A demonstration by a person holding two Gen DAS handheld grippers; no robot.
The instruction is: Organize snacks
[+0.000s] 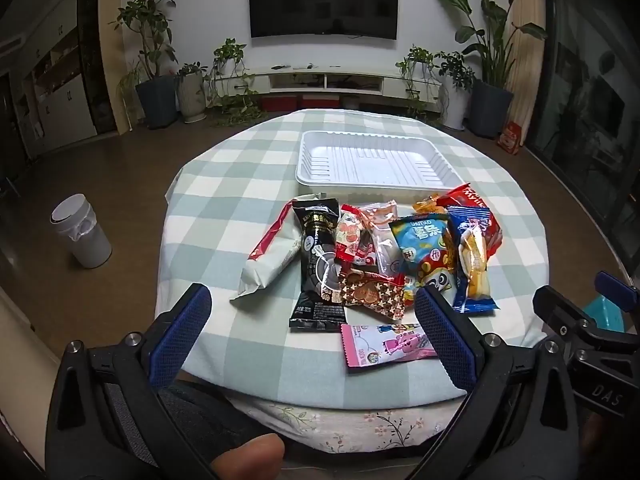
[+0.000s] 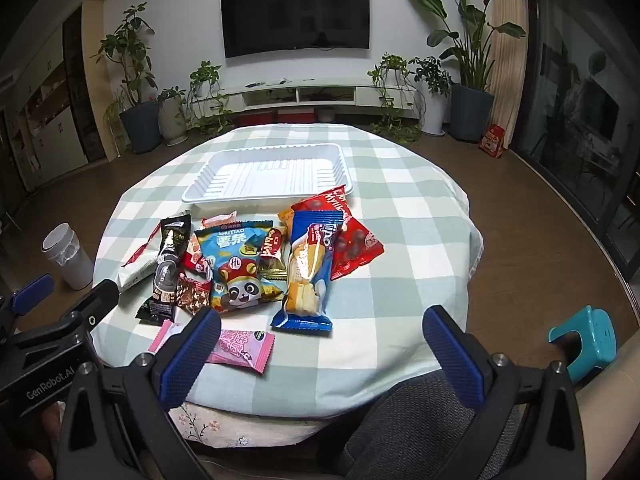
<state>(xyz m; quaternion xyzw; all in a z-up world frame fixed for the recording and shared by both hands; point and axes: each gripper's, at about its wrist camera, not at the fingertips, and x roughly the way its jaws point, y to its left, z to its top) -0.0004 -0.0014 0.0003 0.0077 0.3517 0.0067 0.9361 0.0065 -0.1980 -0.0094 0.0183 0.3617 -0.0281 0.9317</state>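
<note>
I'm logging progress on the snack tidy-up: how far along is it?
Nothing is sorted yet: the white ribbed plastic tray holds nothing. Nothing is in hand; the left gripper and right gripper hover open near the table edge. All the wrapped snack packets remain piled on the checked tablecloth.

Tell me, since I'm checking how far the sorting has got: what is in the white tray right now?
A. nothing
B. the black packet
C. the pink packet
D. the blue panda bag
A: the white tray shows only its bare ribbed floor, while the snack packets all lie on the checked cloth in front of it.
</note>
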